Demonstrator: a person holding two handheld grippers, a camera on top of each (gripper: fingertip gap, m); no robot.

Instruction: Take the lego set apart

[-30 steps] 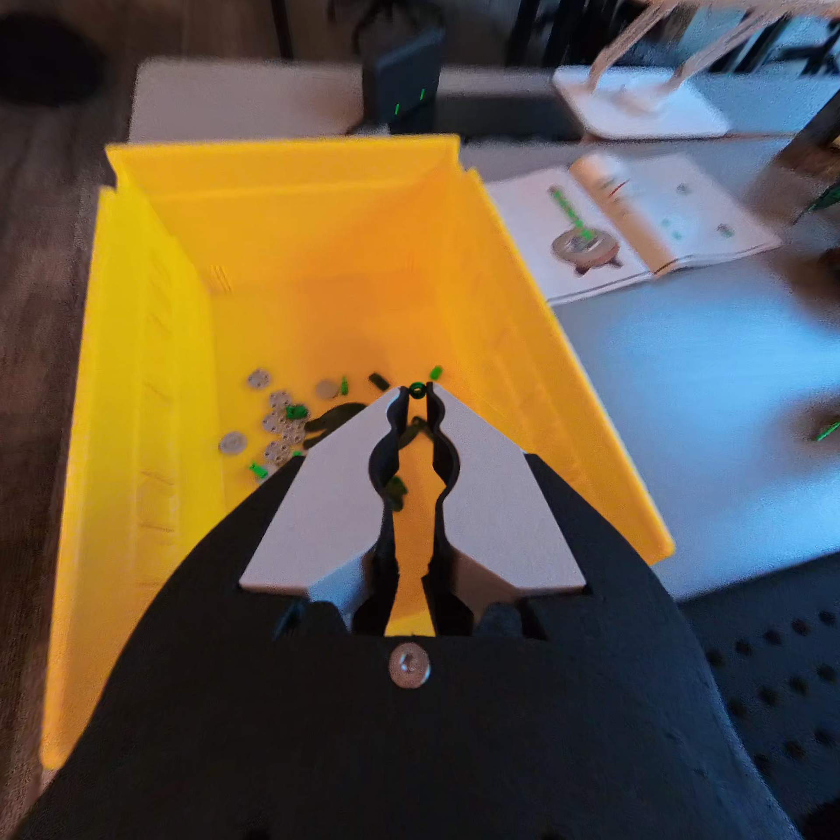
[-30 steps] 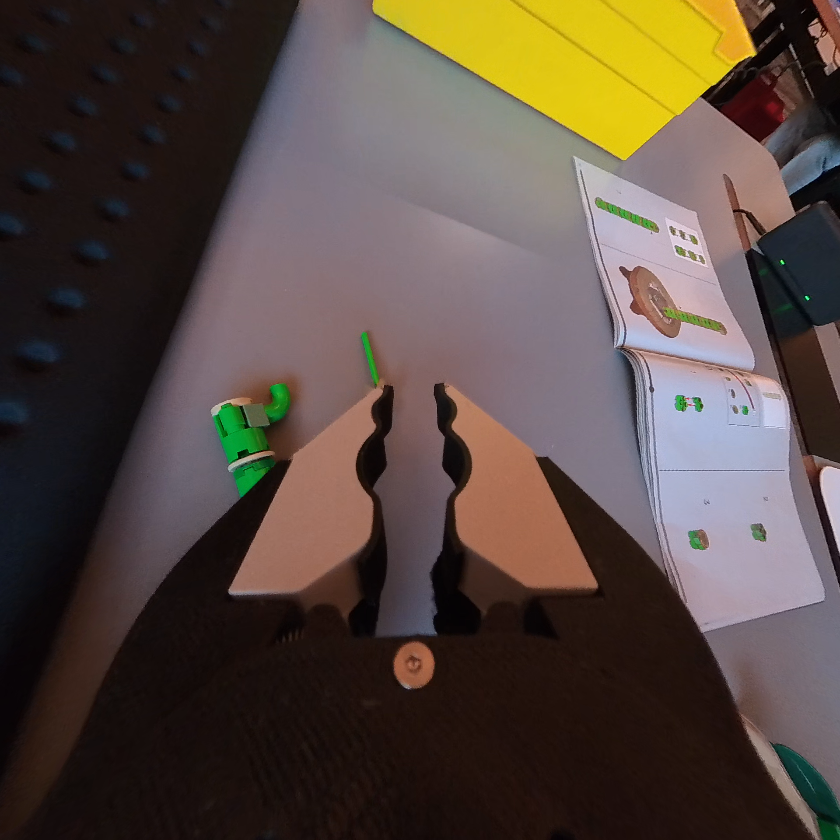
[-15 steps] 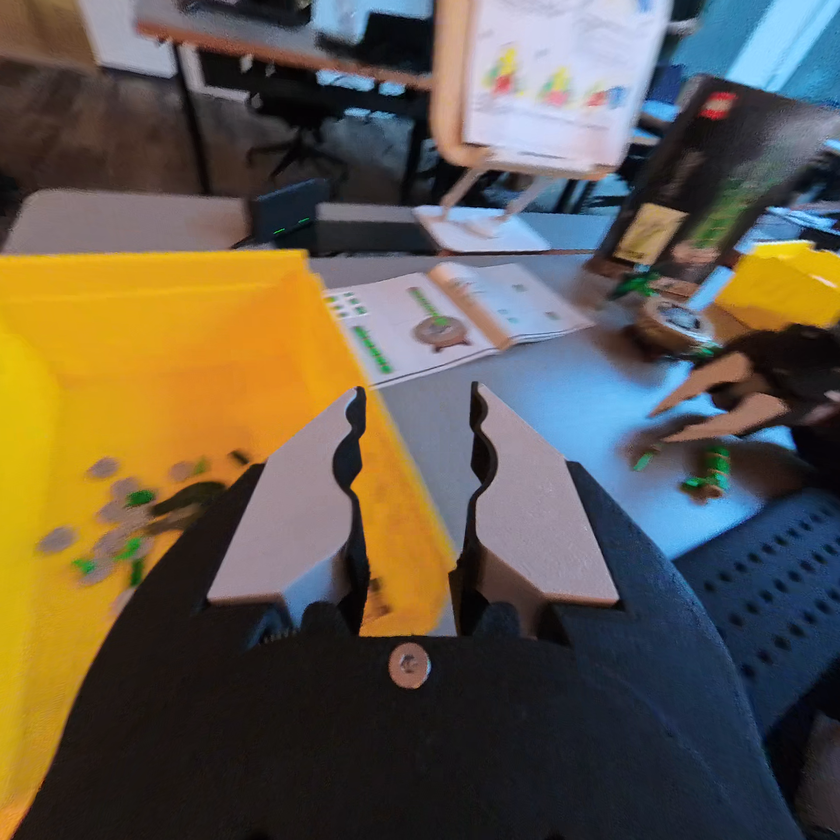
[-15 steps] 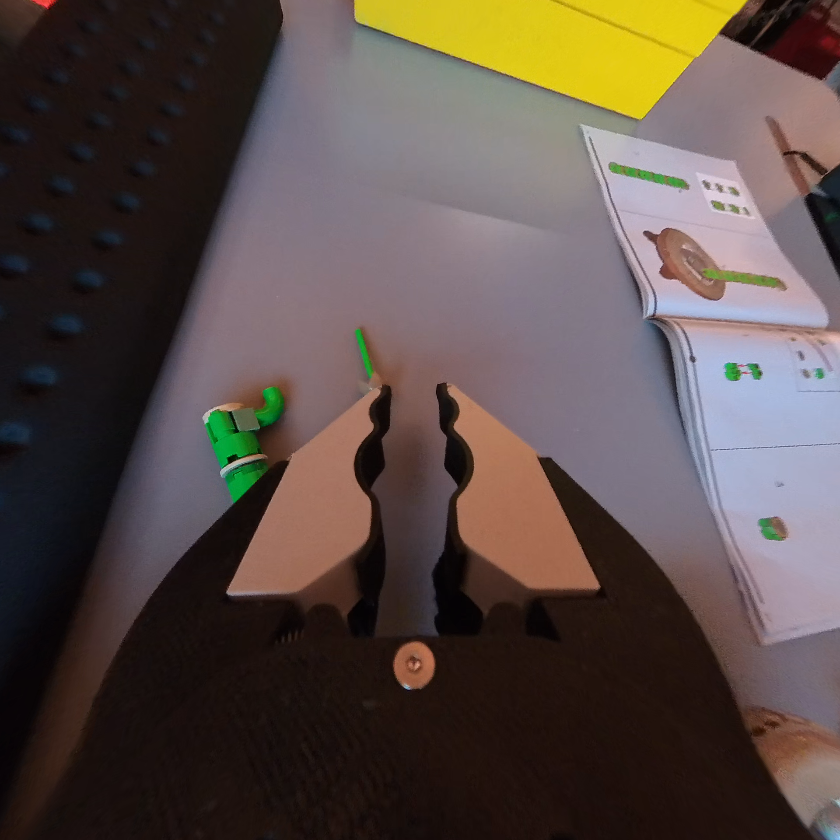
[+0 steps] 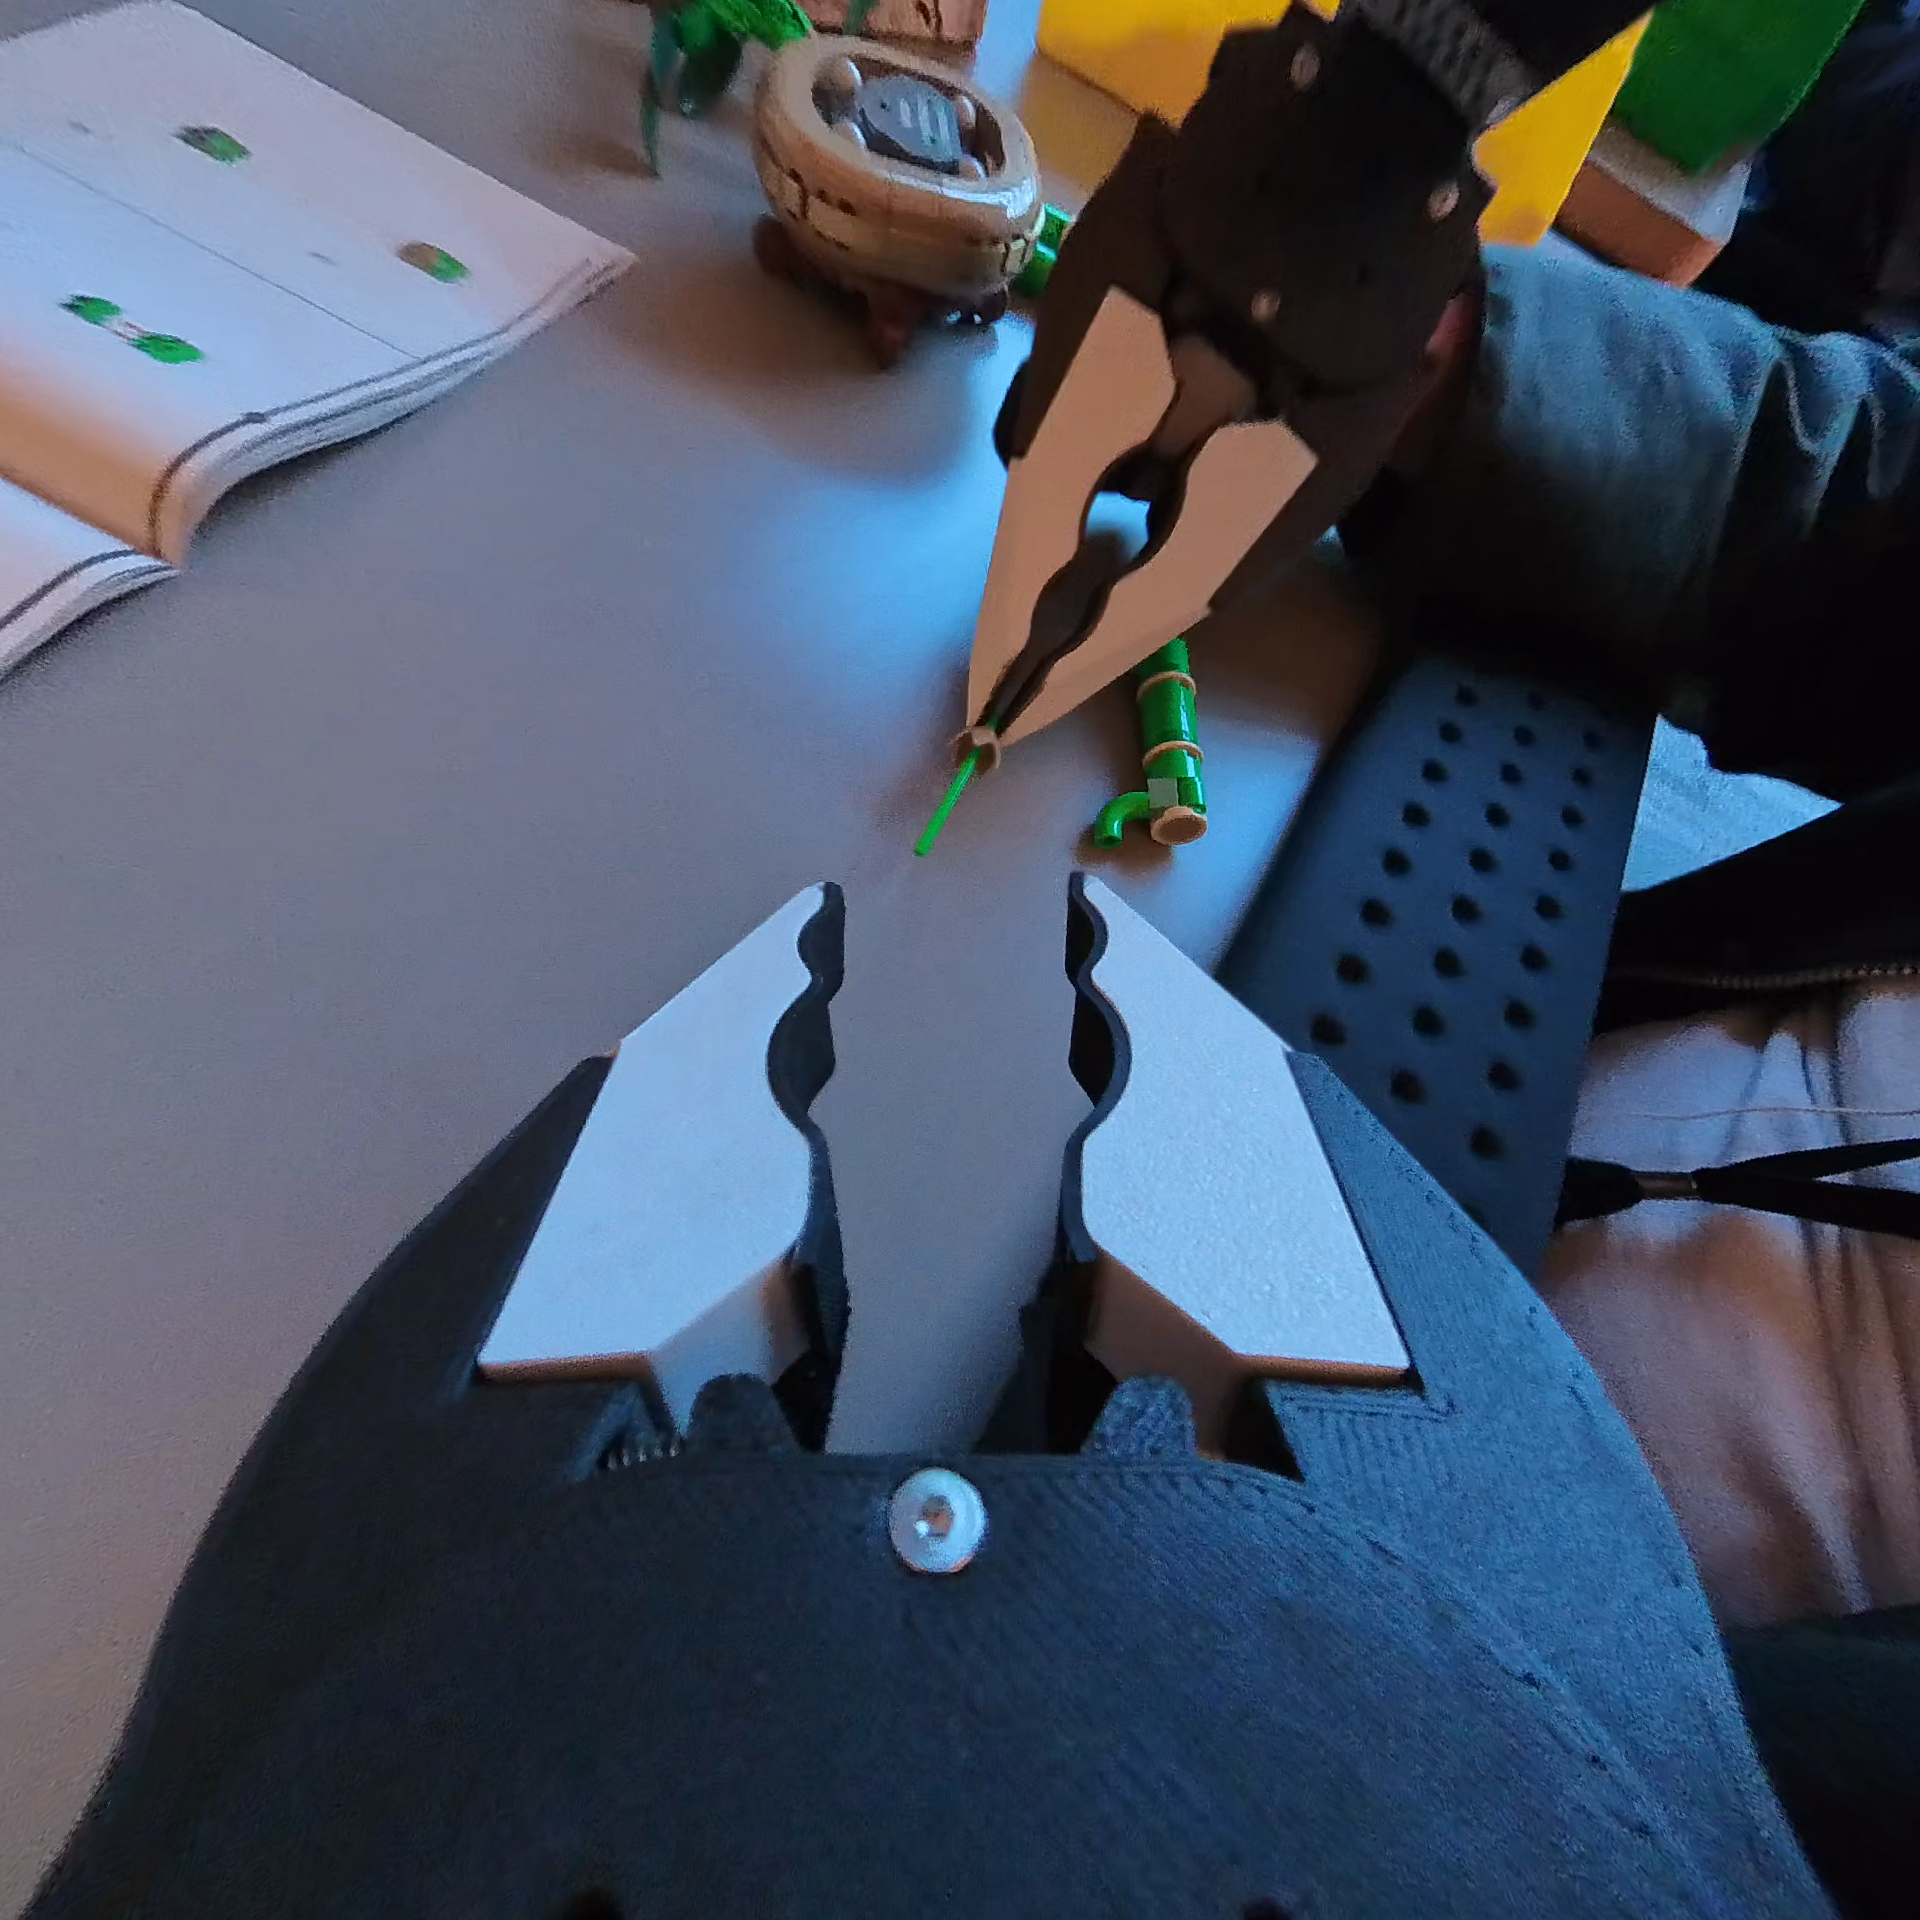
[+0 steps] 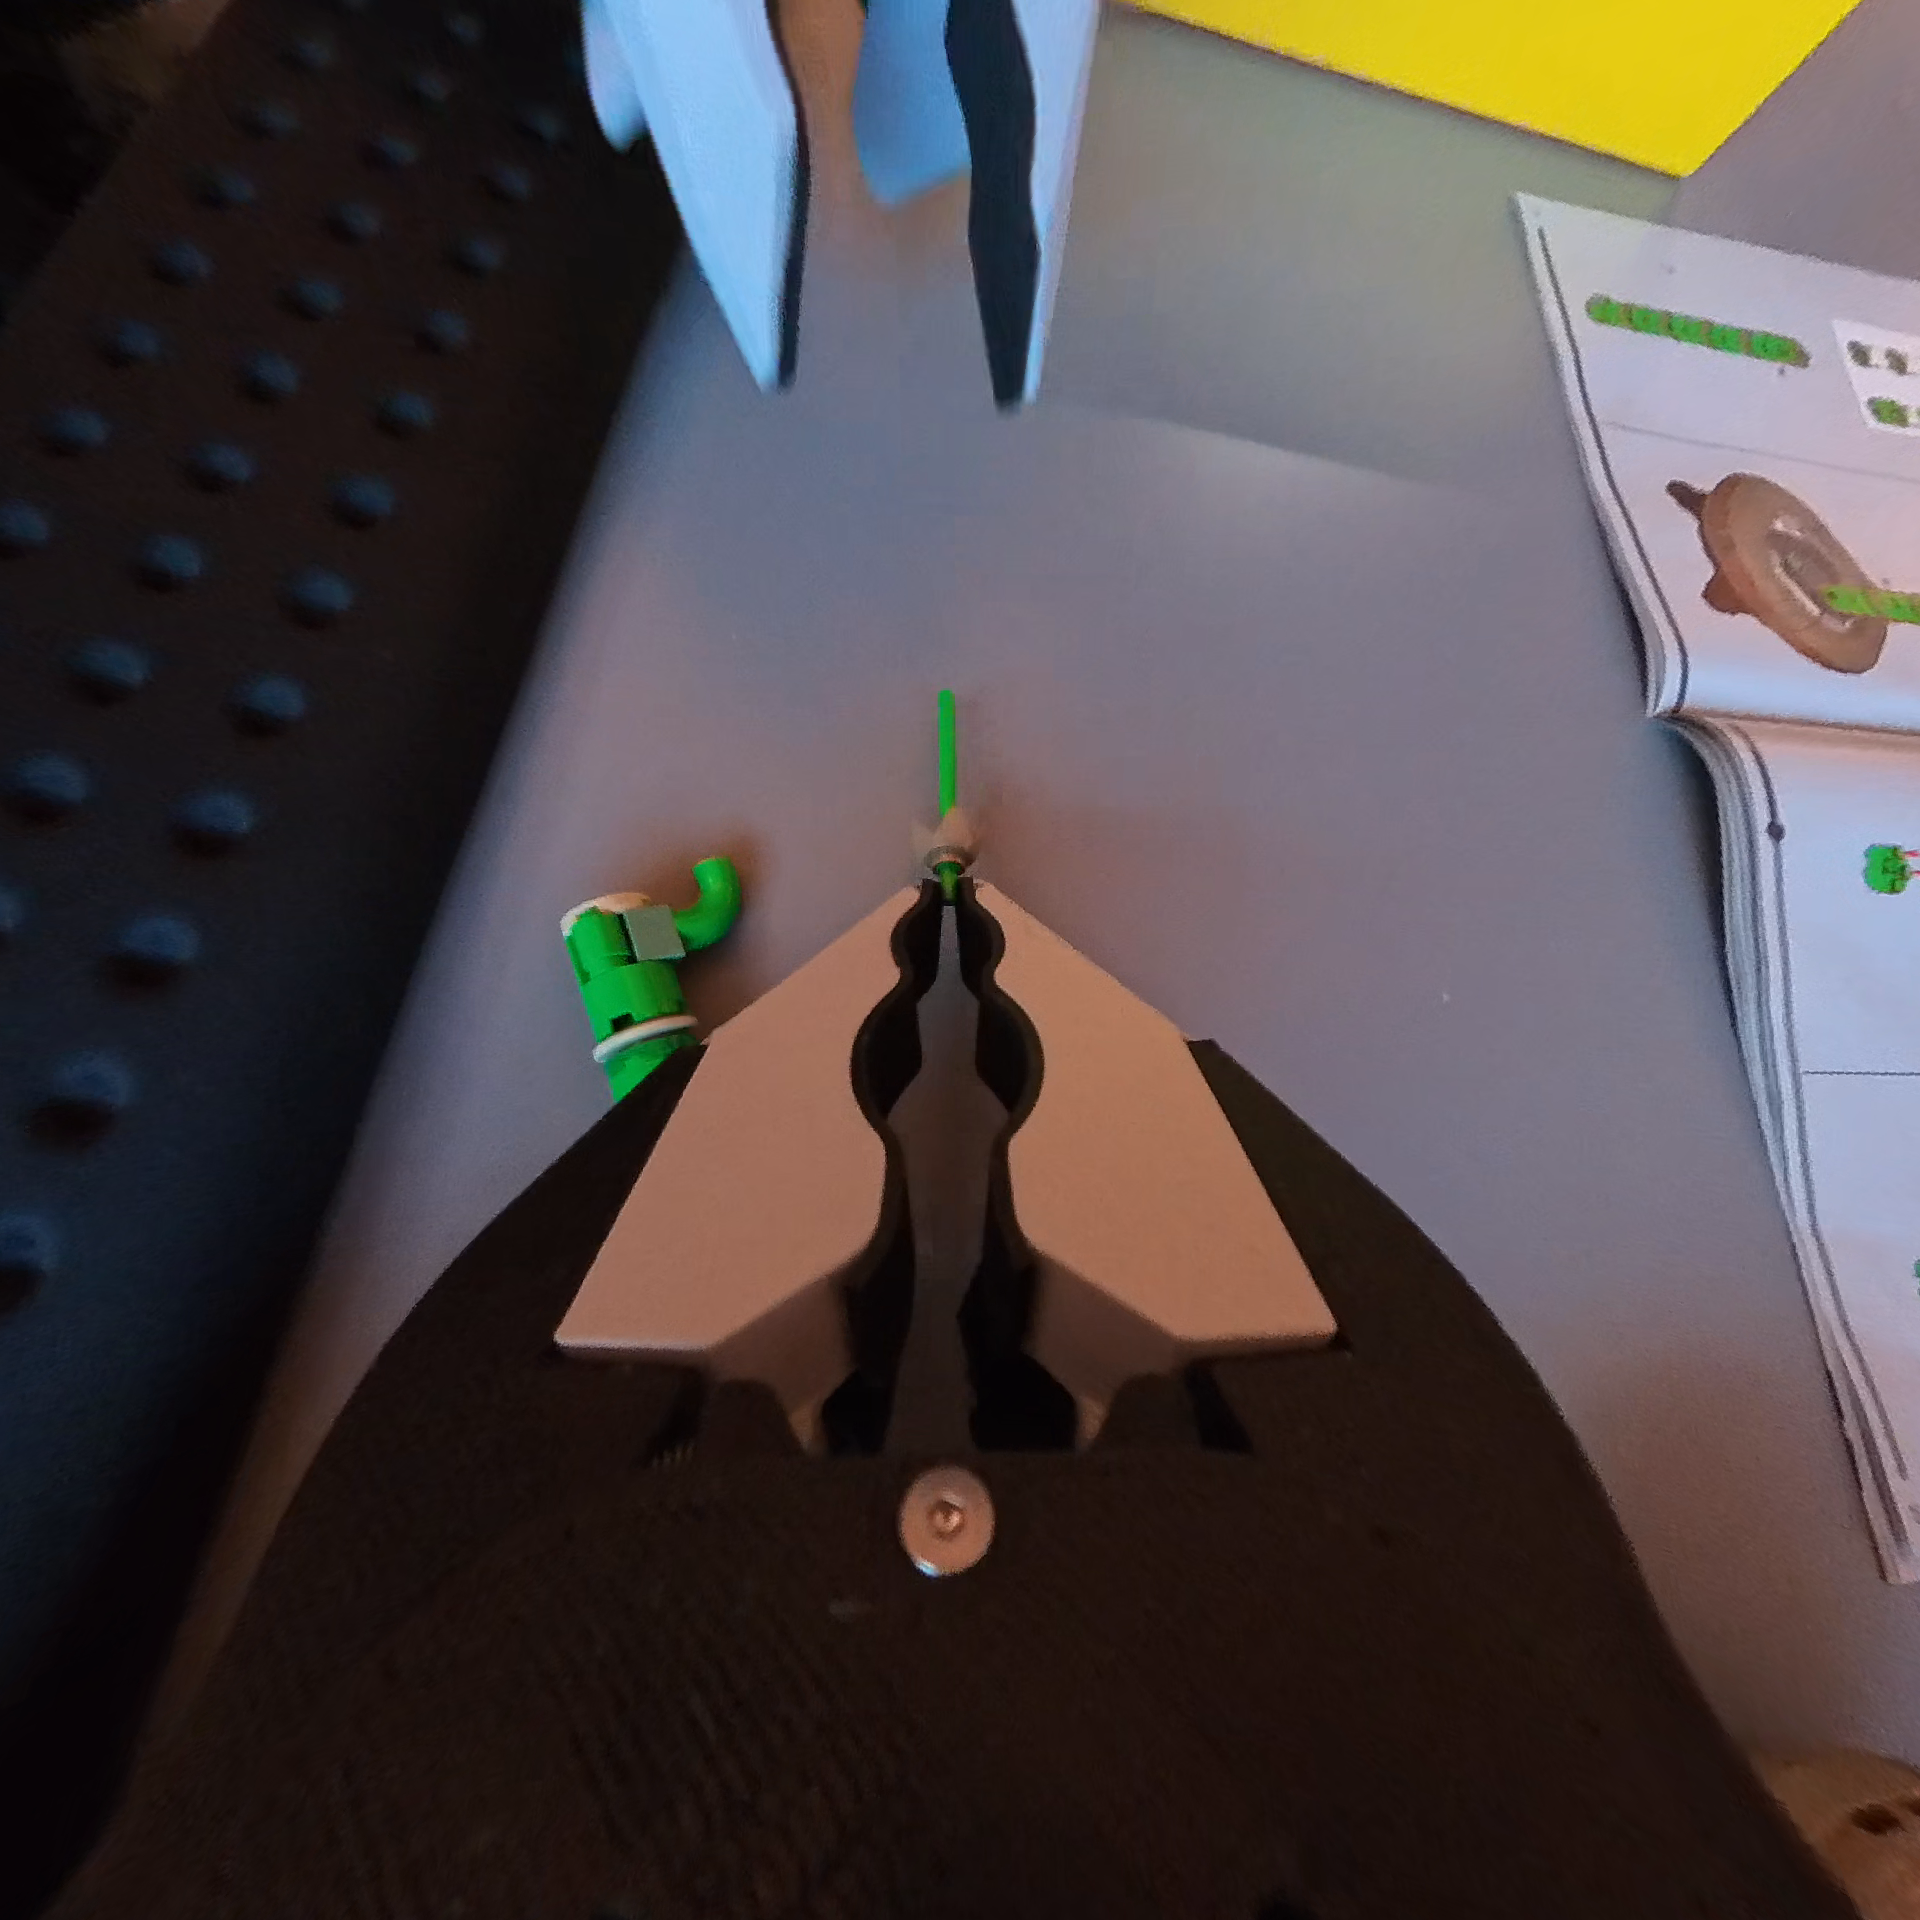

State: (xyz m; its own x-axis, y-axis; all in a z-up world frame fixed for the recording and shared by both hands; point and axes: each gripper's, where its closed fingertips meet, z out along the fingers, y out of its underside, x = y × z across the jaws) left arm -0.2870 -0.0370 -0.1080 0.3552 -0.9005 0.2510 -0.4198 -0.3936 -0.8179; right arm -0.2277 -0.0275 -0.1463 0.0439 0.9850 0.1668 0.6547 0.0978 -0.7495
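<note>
Two grippers meet over the grey worktop, tips pointing at each other. The right gripper has its fingers pressed together on the near end of a thin green rod, pinching it right at the tips; a small tan collar sits around the rod just beyond them, and the rest of the rod sticks out past the fingertips, low over the worktop. From the left wrist view the same gripper comes down at a slant with the rod poking out toward the left gripper.

The left gripper has its fingers spread with nothing between them, and the rod's free end lies just ahead of its tips, slightly to their left. In the right wrist view those spread fingers hang beyond the rod's far end, apart from it.

Beside the right gripper's left finger lies a short green stalk piece with pale rings and a hooked green end, flat on the worktop near a black perforated panel. To the right of those fingers an open instruction booklet lies flat. Beyond the left gripper's fingers stands a round tan pot-like build, with a yellow bin farther back.
</note>
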